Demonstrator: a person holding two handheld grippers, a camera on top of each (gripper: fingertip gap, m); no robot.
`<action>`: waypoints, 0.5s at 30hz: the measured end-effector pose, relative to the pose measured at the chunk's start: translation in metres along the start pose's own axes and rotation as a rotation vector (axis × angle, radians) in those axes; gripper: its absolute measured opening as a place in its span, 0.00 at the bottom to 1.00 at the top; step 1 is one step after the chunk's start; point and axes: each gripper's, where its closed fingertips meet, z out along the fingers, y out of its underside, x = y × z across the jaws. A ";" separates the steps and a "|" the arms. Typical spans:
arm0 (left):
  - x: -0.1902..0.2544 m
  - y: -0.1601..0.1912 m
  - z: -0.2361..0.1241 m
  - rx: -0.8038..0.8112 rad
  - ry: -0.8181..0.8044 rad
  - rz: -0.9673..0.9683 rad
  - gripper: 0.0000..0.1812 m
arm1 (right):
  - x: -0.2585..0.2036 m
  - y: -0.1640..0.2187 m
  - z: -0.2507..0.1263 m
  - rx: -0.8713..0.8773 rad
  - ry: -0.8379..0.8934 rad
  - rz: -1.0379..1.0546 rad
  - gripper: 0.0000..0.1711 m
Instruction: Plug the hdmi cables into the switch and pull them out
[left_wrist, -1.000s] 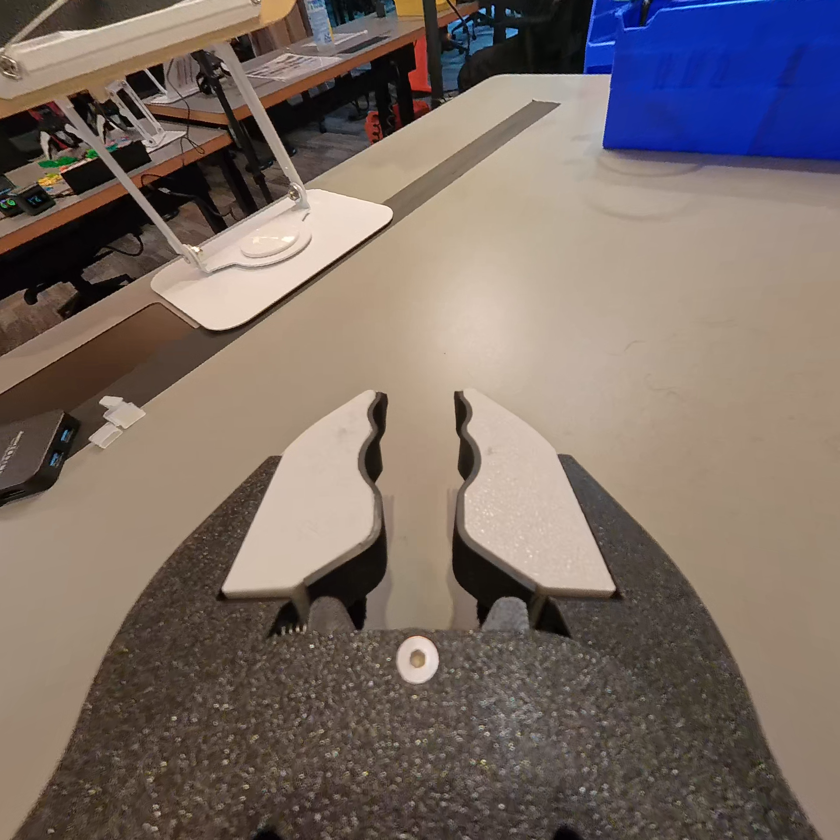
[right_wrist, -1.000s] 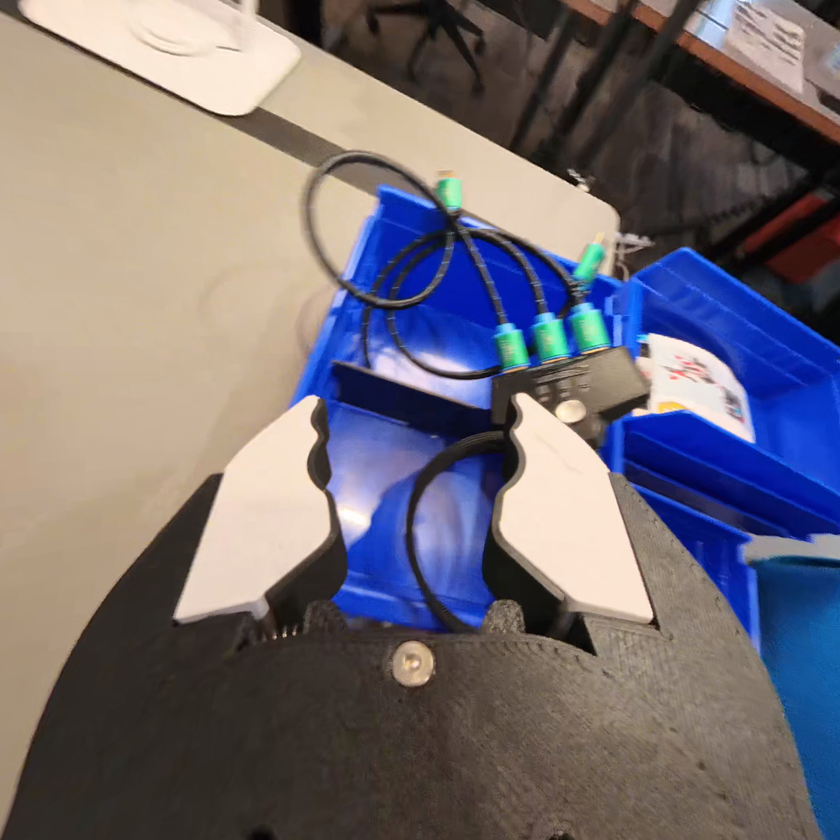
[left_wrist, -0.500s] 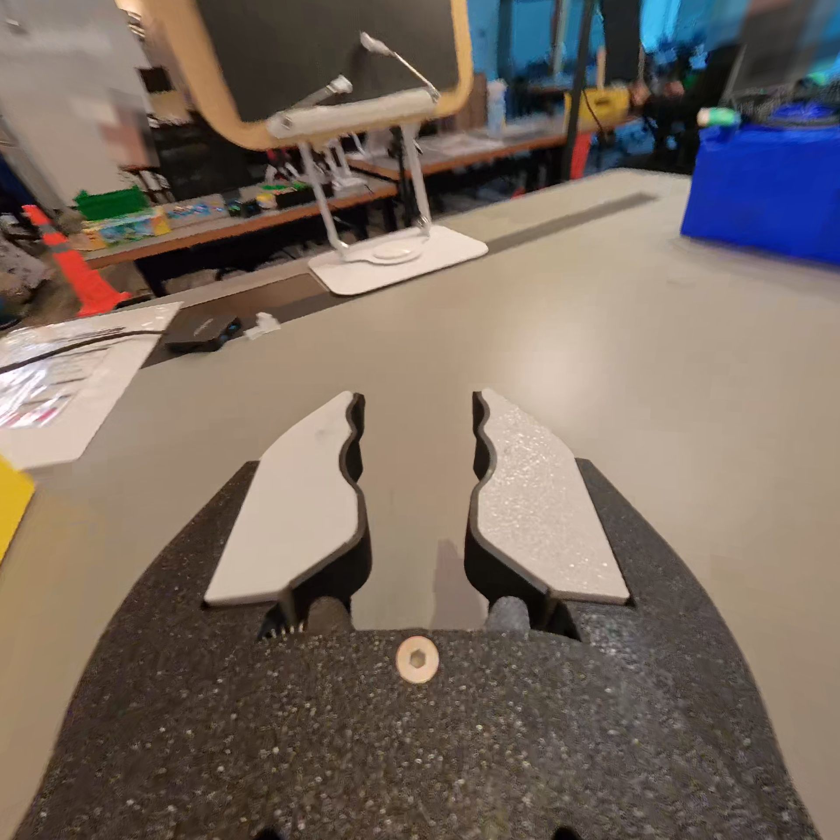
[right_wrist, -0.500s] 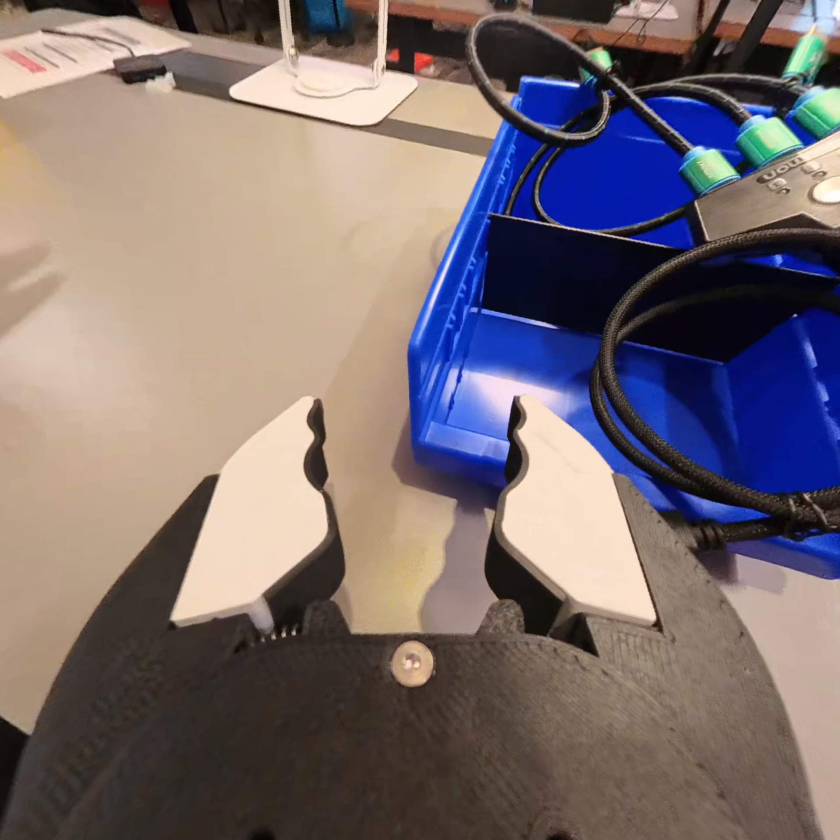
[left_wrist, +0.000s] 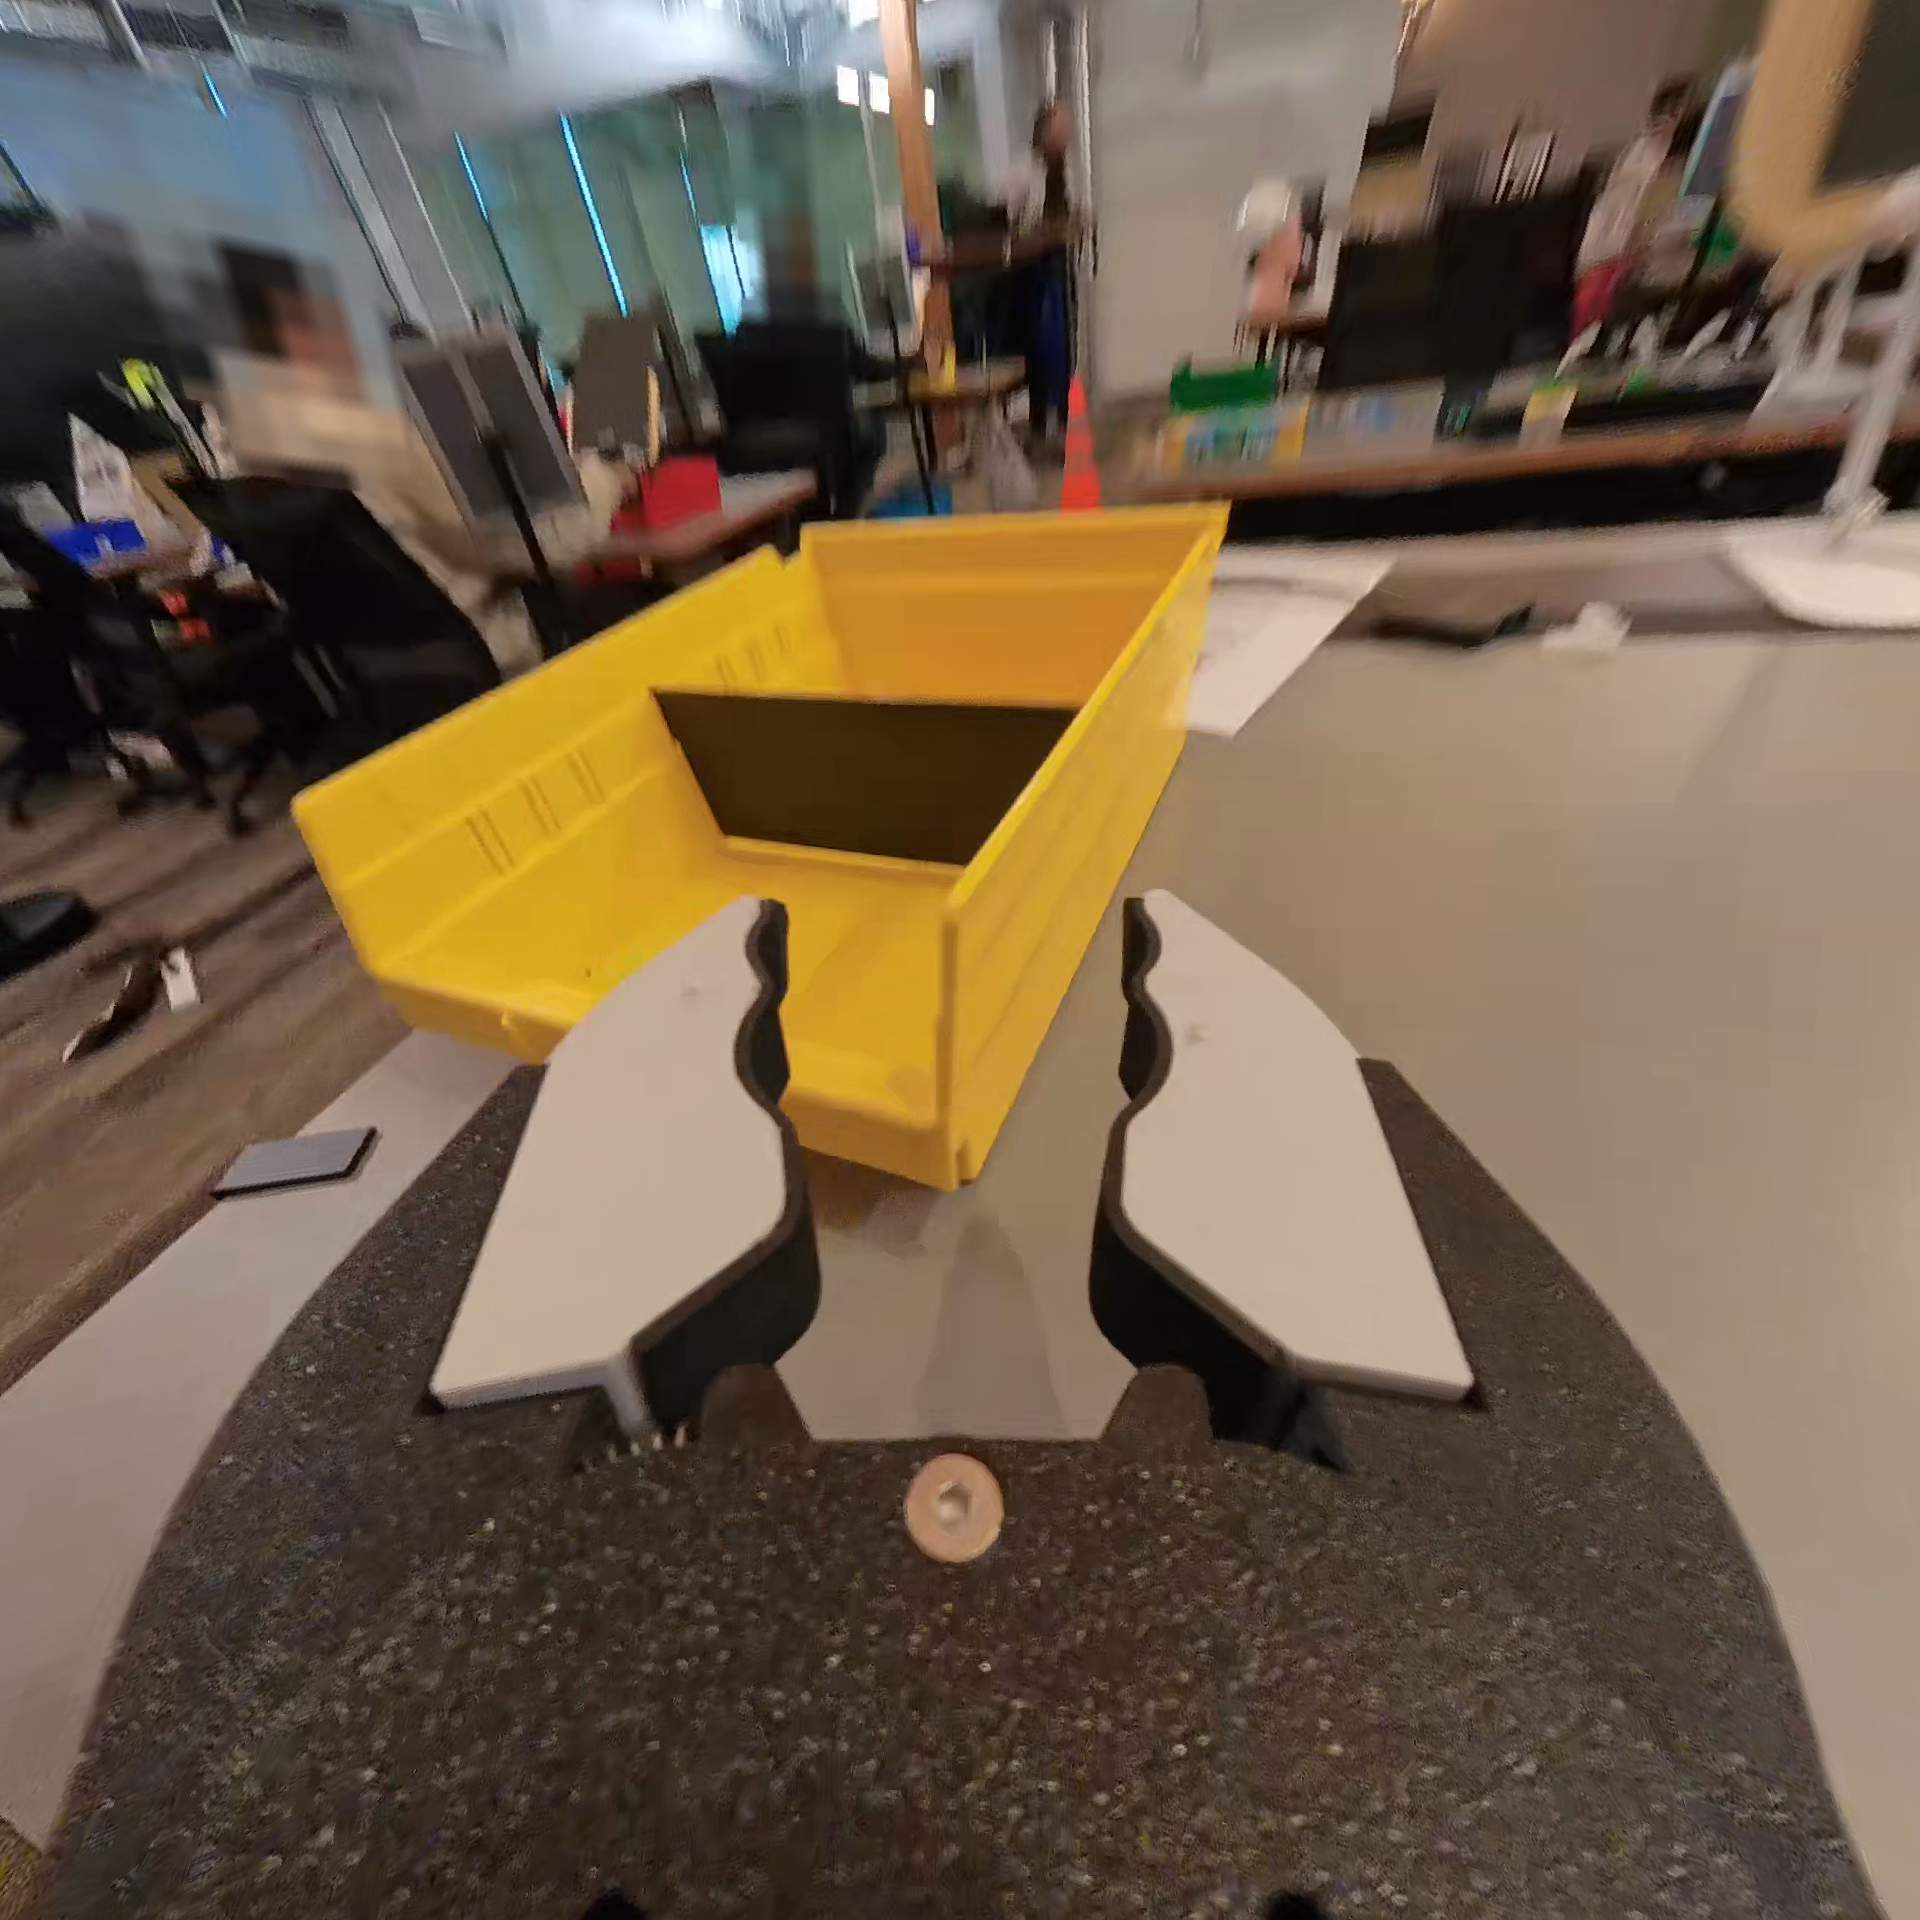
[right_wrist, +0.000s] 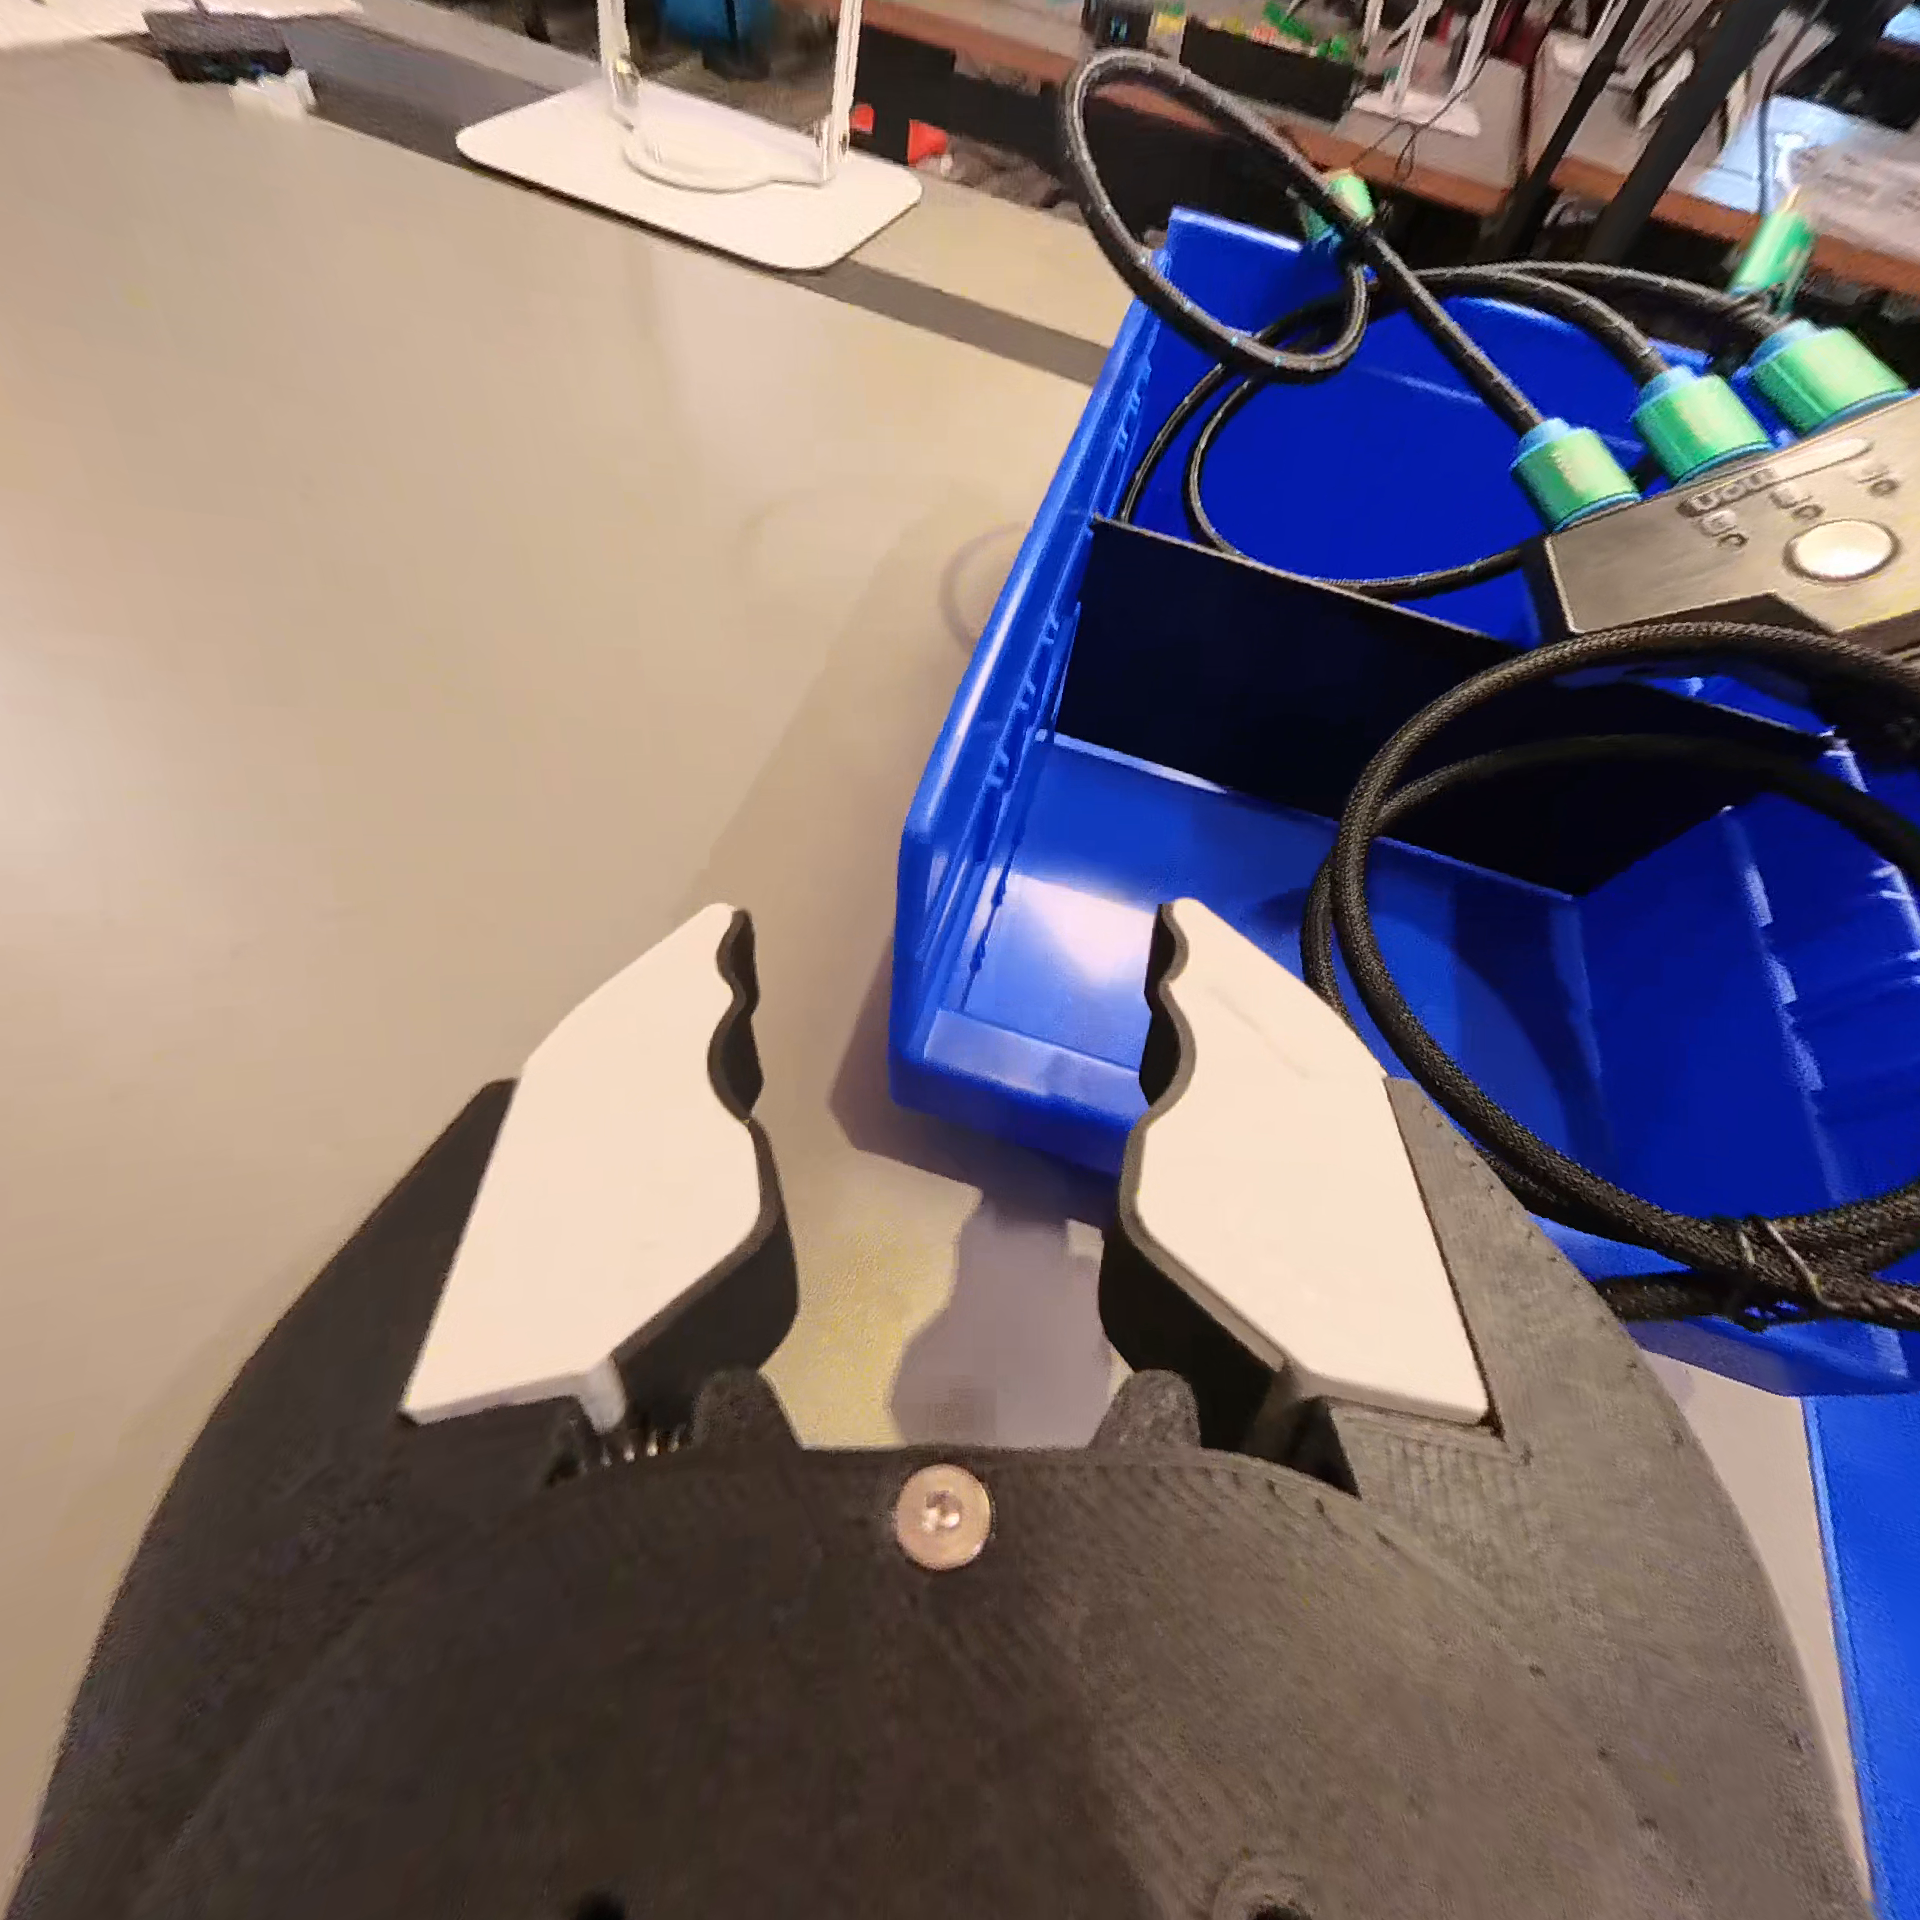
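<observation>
In the right wrist view a black HDMI switch with a round button rests across the blue bin at the upper right. Three green-ended HDMI plugs sit in its far side, their black braided cables looping over the bin. Another braided cable coil hangs over the bin's near right. My right gripper is open and empty, low over the table just left of the bin's near corner. My left gripper is open and empty, facing a yellow bin.
The yellow bin holds a black divider and stands at the table's left edge, floor and office chairs beyond. A white lamp base stands at the far table side. A second blue bin edge lies at the right. Grey tabletop spreads to the left. The grippers' ends are close to 75 centimeters from one another. The black HDMI switch is about 15 centimeters from my right fingertips.
The left gripper has swung left from the lamp base to face the yellow bin, its fingers a little wider. The right gripper has pulled back from above the blue bin to its near left corner.
</observation>
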 end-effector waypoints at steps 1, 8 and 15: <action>-0.001 0.007 0.009 -0.052 0.018 0.009 0.34 | 0.001 0.001 0.002 -0.013 -0.001 0.000 0.43; 0.002 0.031 0.046 -0.243 0.071 0.164 0.12 | -0.001 -0.003 0.021 -0.028 -0.025 -0.039 0.22; 0.027 0.030 0.020 -0.208 0.160 0.203 0.05 | -0.003 -0.006 0.026 0.001 -0.016 -0.083 0.08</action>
